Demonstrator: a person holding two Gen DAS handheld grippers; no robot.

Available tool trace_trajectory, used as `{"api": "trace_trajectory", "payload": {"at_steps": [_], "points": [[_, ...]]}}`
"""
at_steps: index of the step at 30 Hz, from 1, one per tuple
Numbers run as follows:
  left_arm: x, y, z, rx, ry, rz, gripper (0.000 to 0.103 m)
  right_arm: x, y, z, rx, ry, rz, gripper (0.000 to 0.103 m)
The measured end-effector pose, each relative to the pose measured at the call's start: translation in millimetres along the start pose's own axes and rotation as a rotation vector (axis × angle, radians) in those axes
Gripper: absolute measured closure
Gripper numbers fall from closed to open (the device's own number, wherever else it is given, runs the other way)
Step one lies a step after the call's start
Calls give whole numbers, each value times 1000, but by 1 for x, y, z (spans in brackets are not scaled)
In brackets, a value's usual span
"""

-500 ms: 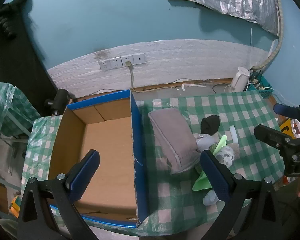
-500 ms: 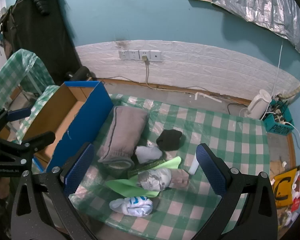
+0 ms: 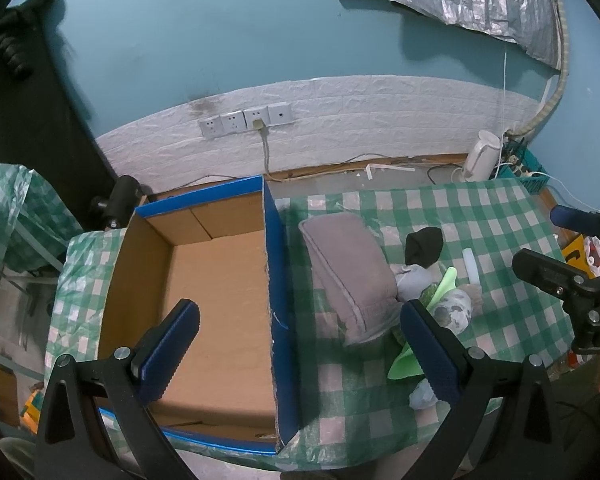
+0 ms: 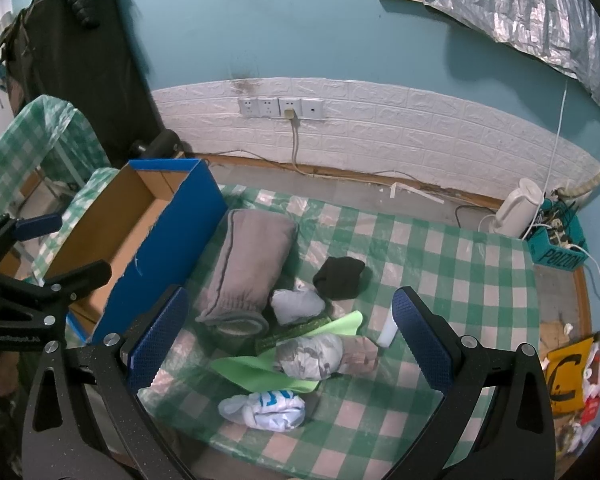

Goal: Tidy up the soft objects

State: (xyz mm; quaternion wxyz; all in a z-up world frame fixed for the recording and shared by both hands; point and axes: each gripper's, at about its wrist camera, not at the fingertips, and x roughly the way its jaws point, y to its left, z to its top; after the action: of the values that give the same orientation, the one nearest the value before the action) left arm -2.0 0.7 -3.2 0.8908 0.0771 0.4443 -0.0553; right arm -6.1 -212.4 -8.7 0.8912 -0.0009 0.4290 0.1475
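Note:
A folded grey garment point(image 4: 246, 268) point(image 3: 350, 276) lies on the green checked tablecloth point(image 4: 440, 264) beside an open blue cardboard box point(image 3: 216, 312) point(image 4: 168, 248). Near it lie a black sock ball point(image 4: 340, 278) point(image 3: 423, 245), a pale grey bundle point(image 4: 298, 304), a green cloth point(image 4: 268, 364), a camouflage bundle point(image 4: 314, 356) and a white-and-blue bundle point(image 4: 266, 406). My right gripper point(image 4: 288, 350) hangs open above the pile with nothing between its fingers. My left gripper point(image 3: 296, 354) stands open over the box's right wall, holding nothing.
A white tube point(image 4: 389, 330) lies right of the pile. Behind the table are a white kettle point(image 4: 518, 208), a teal basket of cables point(image 4: 556, 240) and wall sockets point(image 4: 280, 107). A dark coat point(image 4: 80, 52) hangs at the left. A yellow bag point(image 4: 566, 376) lies on the floor.

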Motion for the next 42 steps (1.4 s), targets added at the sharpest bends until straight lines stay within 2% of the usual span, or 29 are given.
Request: {"api": "trace_trajectory", "payload": {"at_steps": [42], "points": [[1, -1, -2, -1, 6, 1, 2, 1, -4, -2, -1, 9, -3, 2]]}}
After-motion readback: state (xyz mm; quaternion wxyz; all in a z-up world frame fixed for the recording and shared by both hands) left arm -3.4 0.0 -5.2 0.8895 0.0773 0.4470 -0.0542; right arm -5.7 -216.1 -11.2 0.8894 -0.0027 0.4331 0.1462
